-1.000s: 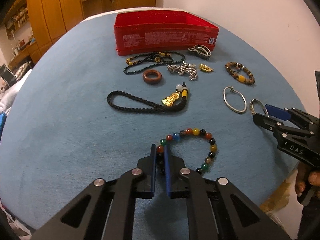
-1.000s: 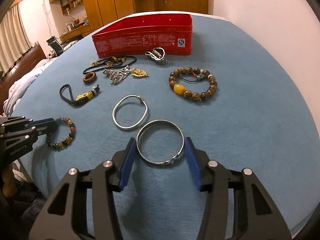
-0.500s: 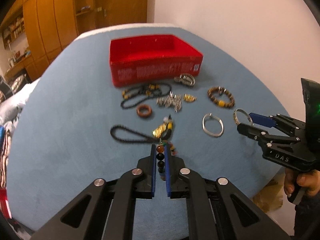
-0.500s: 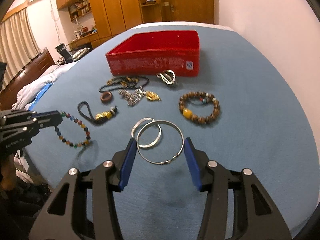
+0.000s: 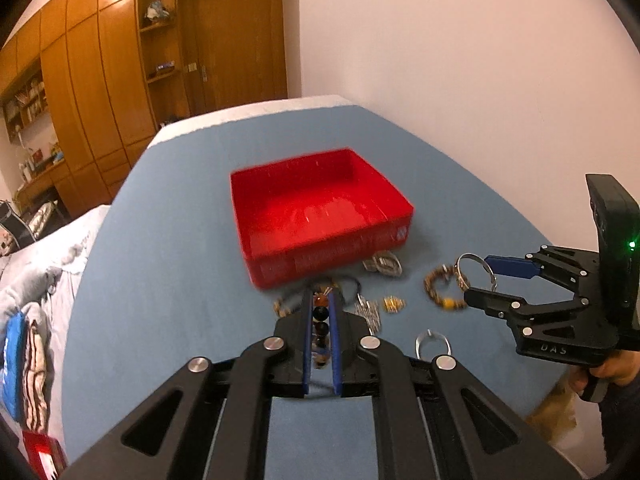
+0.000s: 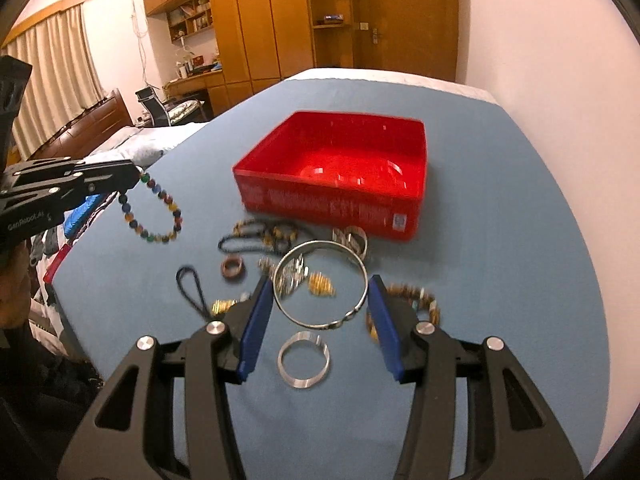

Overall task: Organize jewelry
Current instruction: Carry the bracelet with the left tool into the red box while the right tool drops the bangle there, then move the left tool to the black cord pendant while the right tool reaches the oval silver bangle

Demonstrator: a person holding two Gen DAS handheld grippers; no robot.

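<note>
- The red box (image 6: 336, 176) sits on the blue table (image 6: 500, 240) with nothing in it that I can see, so by my reckoning the sorting has barely begun: not one piece is put away yet.
- Two pieces are in the air. My left gripper (image 5: 320, 308) has its fingers drawn narrow around the bead bracelet (image 6: 154, 216), which hangs below them in the right wrist view, off to the left of the box.
- My right gripper (image 6: 320, 300) is spread about as wide as the silver bangle (image 6: 320, 284) it carries, blue pads pressed to either side of the ring, above the scattered pieces and short of the box.
- Left on the table in front of the box: a black bead necklace (image 6: 256, 236), a black cord loop with a gold charm (image 6: 192, 288), a brown bead bracelet (image 6: 420, 300), a thinner silver bangle (image 6: 304, 360), a brown ring (image 6: 233, 269), a small silver tangle, a gold charm (image 6: 320, 284) and a silver clasp piece (image 6: 352, 238) against the box wall.
- I judge both held pieces go into the box next, then all the rest.
- Writing: white print runs along the box front, too blurred to read, with a small blue-and-white mark at its right end. "DAS" is moulded on my right gripper in the left wrist view; "GenRobot" shows on my left gripper in the right wrist view.
</note>
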